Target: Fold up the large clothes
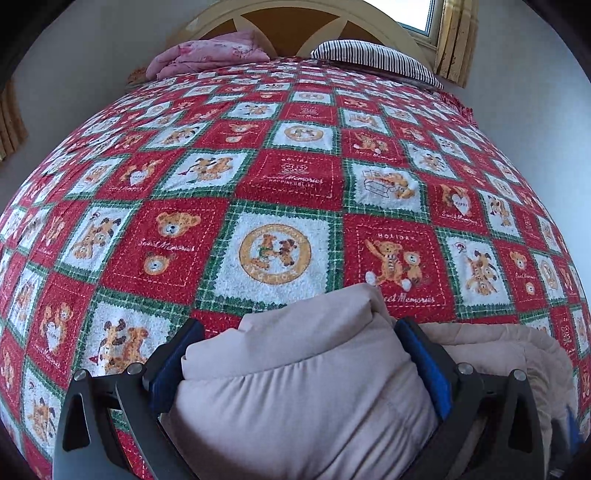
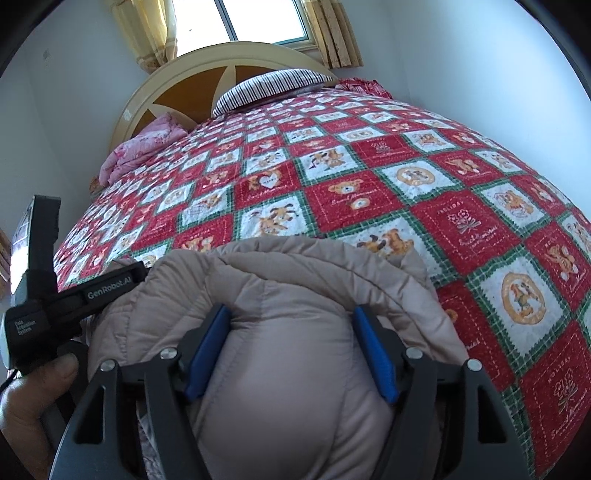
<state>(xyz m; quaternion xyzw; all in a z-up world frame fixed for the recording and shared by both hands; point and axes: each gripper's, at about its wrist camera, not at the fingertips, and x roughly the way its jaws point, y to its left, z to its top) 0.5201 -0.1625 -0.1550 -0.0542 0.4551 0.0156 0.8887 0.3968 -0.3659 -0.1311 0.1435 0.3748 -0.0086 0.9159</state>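
Observation:
A beige puffy quilted jacket [image 1: 303,376] is bunched up at the near edge of the bed. My left gripper [image 1: 295,332] is shut on a thick fold of it, the blue pads [image 1: 424,365] pressing both sides. In the right wrist view the jacket [image 2: 280,362] bulges between the blue pads [image 2: 375,350] of my right gripper [image 2: 290,317], which is shut on another thick fold. The left gripper's black body [image 2: 74,295] and the hand holding it show at the left, touching the jacket. The jacket rests on the bedspread.
A red, white and green teddy-bear bedspread [image 1: 288,173] covers the bed. A striped pillow [image 1: 373,59] and a pink folded quilt [image 1: 207,55] lie at the curved headboard [image 2: 192,88]. A curtained window [image 2: 240,22] is behind it. White walls flank the bed.

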